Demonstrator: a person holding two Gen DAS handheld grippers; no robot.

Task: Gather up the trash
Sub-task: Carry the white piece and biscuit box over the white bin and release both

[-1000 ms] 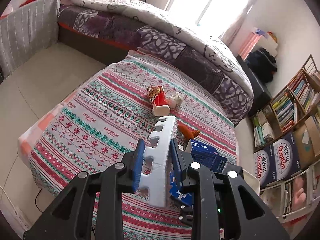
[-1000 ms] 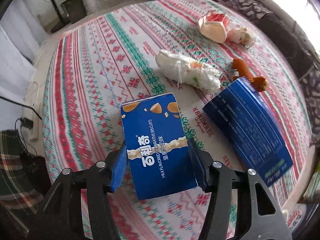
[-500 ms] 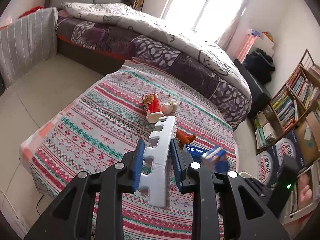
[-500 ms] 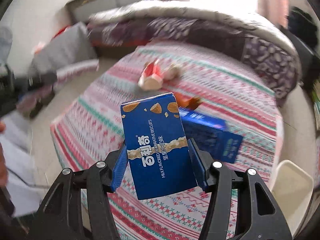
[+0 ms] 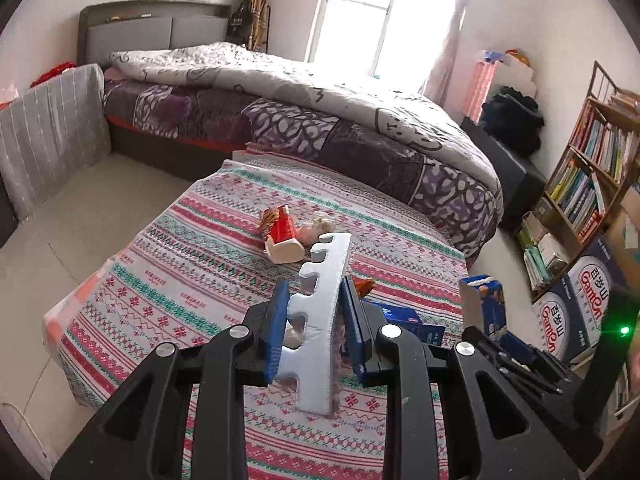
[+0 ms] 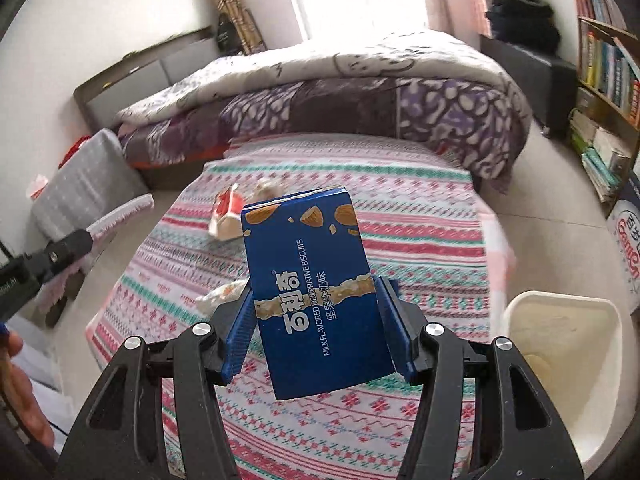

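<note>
My left gripper [image 5: 314, 320] is shut on a pale blue notched foam strip [image 5: 320, 316] that sticks up and forward between its pads. My right gripper [image 6: 316, 328] is shut on a blue biscuit box [image 6: 312, 288], held above the patterned cloth [image 6: 420, 240]; the same box [image 5: 486, 304] shows at the right of the left wrist view. On the cloth lie a red and cream carton [image 5: 282, 236], a crumpled wrapper [image 5: 318, 226], an orange scrap [image 5: 365, 285], a flat blue box [image 5: 404, 318] and a white crumpled bag [image 6: 222, 294]. A cream bin [image 6: 560, 360] stands off the cloth's right edge.
A bed with a purple patterned quilt [image 5: 320, 120] runs behind the cloth. A bookshelf [image 5: 592, 176] and printed cartons [image 5: 576, 300] stand at the right. A grey striped cushion [image 5: 48, 132] leans at the left. A person's hand [image 6: 20, 392] shows at the lower left.
Both grippers have risen and drawn back from the cloth with their loads. The right gripper rolled and tipped up, so the bed and the cream bin came into its view.
</note>
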